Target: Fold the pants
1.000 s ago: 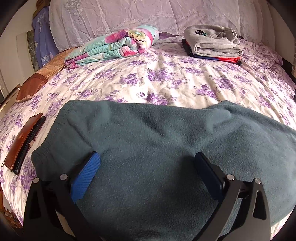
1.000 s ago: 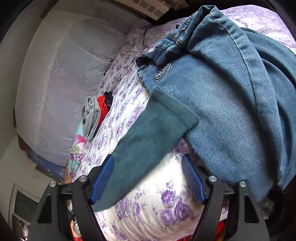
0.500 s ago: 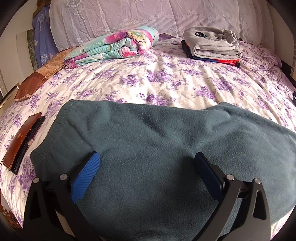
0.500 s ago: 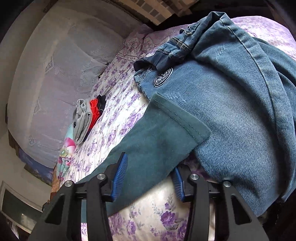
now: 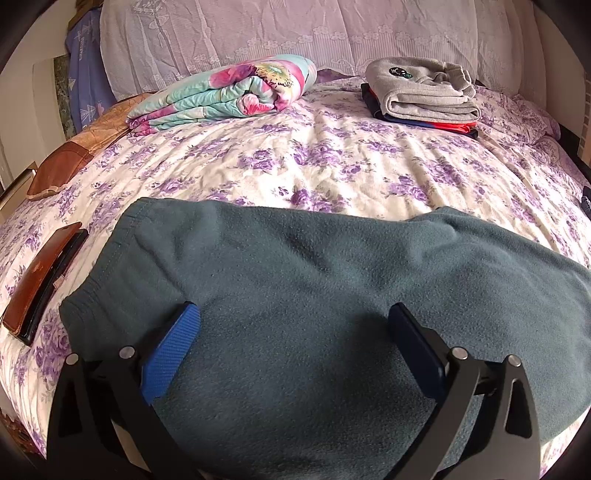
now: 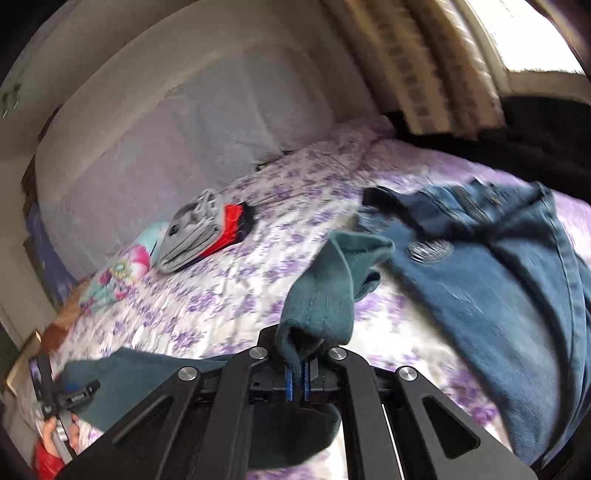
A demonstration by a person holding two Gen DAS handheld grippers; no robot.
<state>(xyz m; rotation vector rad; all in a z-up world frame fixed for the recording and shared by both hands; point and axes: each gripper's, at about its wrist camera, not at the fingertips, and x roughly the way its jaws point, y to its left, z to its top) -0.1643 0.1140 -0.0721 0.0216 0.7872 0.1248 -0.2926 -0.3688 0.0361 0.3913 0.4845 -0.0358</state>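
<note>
Right tool (image 6: 297,380) clamped on teal fleece pants (image 5: 295,314) hem, lifted; thin pinch could slip mid-fold. Left tool (image 5: 295,332) wide open, holding nothing.

Home bedroom, bed (image 5: 332,162) with floral sheet, lace-covered headboard (image 5: 295,33), folded clothes (image 5: 421,96)

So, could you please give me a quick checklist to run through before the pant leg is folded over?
1. Right tool shut on the teal pants leg end: ok; it has just closed.
2. Leg end lifted off the bedsheet: ok.
3. Left tool open over the waist end: ok.
4. Waist end pinned down: cannot tell.
5. Leg clear of the jeans: ok.
</note>
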